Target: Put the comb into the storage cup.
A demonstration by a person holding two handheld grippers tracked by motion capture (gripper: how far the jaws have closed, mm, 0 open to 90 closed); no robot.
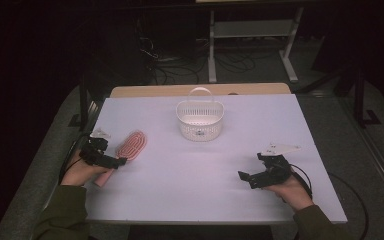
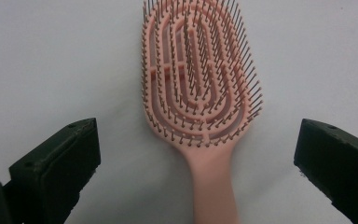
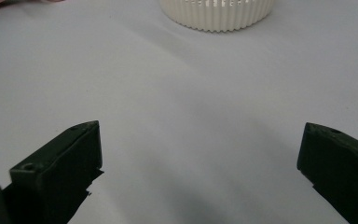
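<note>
Hovering over the pink hairbrush (image 2: pixel 200 93), we are bringing the left hand-held gripper (image 1: pixel 111 159) down with its jaws spread wide, one on either side of the handle and touching nothing yet. In the high view the brush (image 1: pixel 130 146) is lying flat on the white table (image 1: pixel 195 175) at about nine o'clock, bristles up, its head pointing toward one o'clock and its handle running back under our left hand (image 1: pixel 80 172). The white basket (image 1: pixel 200 120) is standing well apart from it at twelve o'clock.

We are judging the brush to be light, hollow plastic: the head is an open lattice of loops, so it is probably flexing a little under load, while the handle looks solid and stiff. The bristles are thin and springy, giving the jaws nothing firm to press on and likely bending or slipping if squeezed. So we are favouring the handle, just below the neck where it meets the head, gripped across its narrow width. The plastic looks smooth, so a firm, square pinch is mattering more than force. With the head overhanging, the brush may be tipping forward once lifted.

Our right hand-held gripper (image 1: pixel 255 177) is waiting at about four o'clock, jaws likewise apart and carrying nothing, pointing across the bare table toward the basket (image 3: pixel 216 14).
</note>
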